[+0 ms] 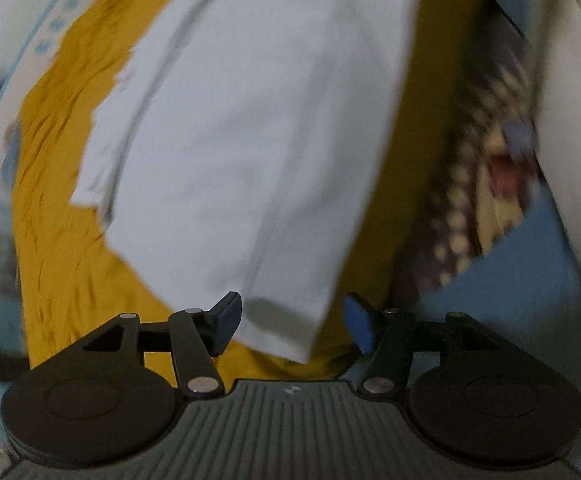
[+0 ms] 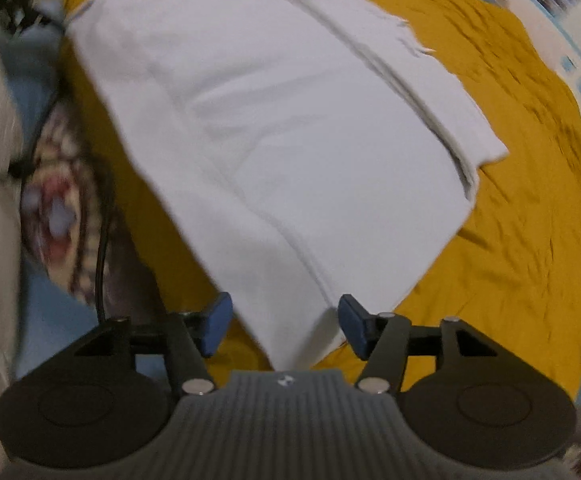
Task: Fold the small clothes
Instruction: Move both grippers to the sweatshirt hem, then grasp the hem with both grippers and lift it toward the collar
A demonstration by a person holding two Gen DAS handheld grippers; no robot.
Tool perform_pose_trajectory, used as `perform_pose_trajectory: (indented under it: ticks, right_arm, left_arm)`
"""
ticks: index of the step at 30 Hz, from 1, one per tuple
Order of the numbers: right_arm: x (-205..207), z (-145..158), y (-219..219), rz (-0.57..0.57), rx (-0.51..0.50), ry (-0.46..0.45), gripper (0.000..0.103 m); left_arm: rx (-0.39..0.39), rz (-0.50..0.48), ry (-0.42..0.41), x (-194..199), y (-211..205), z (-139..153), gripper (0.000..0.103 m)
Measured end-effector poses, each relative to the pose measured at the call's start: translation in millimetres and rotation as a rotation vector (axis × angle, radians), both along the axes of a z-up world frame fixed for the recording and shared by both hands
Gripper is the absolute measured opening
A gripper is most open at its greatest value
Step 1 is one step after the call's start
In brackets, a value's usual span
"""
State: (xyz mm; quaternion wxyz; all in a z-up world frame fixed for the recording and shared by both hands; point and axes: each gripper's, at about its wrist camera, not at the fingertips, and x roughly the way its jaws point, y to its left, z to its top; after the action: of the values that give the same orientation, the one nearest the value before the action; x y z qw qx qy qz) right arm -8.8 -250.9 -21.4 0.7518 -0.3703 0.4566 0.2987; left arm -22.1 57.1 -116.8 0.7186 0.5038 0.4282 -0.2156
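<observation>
The white garment point(image 1: 246, 128) lies on a mustard-yellow cloth point(image 1: 62, 216), already doubled at least once: layered edges run along one long side, and a seam runs lengthwise through the panel. In the left wrist view its near corner sits between the spread blue pads of the left claw point(image 1: 292, 322), which is released and grasping nothing. In the right wrist view the other near corner points into the gap of the right claw point(image 2: 280, 322), likewise released, with fabric between the pads but not pinched. Both views are smeared by motion, so whether either pad is brushing the cloth is hard to say.

The step in hand looks like taking the two near corners for another fold. To do it well, each claw should slide further over its corner so the pads bite all layers together, not just the top one; the stacked edges could otherwise split apart when lifted. Clench both at about the same moment, raise only enough to clear the yellow cloth, and carry the near edge straight across to the far edge, keeping the two corners level so the seam stays parallel to the sides. A patterned dark fabric point(image 2: 56, 196) and a black cable point(image 2: 102, 256) lie just beside the yellow cloth; keep the right claw clear of that cable.
</observation>
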Motion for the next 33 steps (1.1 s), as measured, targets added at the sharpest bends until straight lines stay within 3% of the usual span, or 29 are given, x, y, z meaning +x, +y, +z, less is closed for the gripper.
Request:
perform_pose_trajectory:
  ticks: [2,5,10,13,15,17,18,20,21,23,27,33]
  right_arm:
    - [-4,-8,1,0.049,-0.047,-0.012,0.059]
    - [-8,-23,0,0.087,-0.092,-0.031,0.064]
    - [-17,-45,11,0.186,-0.183,-0.05,0.069]
    - [-15,-52,12,0.2,-0.193,-0.074,0.064]
    - [-11,-51,11,0.175,-0.175,-0.079,0.057]
    - [-11,-46,8,0.158,-0.154,-0.076,0.039]
    - [-12,-42,5,0.148,-0.14,-0.075,0.034]
    - [-13,-36,1,0.133,-0.114,-0.064,0.01]
    - [-14,-33,0,0.126,-0.103,-0.065,0.006]
    - [-19,-27,-3,0.112,-0.081,-0.072,0.0]
    - [-26,-10,-9,0.055,-0.032,-0.085,0.0]
    - [-27,36,-16,-0.049,0.082,-0.226,0.0]
  left_arm:
    - [0.078,-0.09,-0.016,-9,-2,-17,0.078]
    - [0.155,-0.153,-0.043,-13,-4,-35,0.079]
    - [0.128,-0.109,-0.046,-4,-4,-39,0.079]
    - [0.136,-0.097,-0.059,-3,-7,-41,0.077]
    - [0.146,-0.085,-0.082,-5,-9,-40,0.069]
    - [0.162,-0.081,-0.115,-8,-9,-36,0.044]
    - [0.16,-0.076,-0.119,-9,-8,-34,0.043]
    - [0.128,-0.056,-0.102,-10,-6,-28,0.028]
    - [0.116,-0.048,-0.094,-10,-5,-25,0.024]
    - [0.094,-0.021,-0.105,-15,-5,-16,0.007]
    - [0.002,0.064,-0.135,-13,1,11,0.006]
    - [-0.144,0.18,-0.218,-1,7,61,0.005]
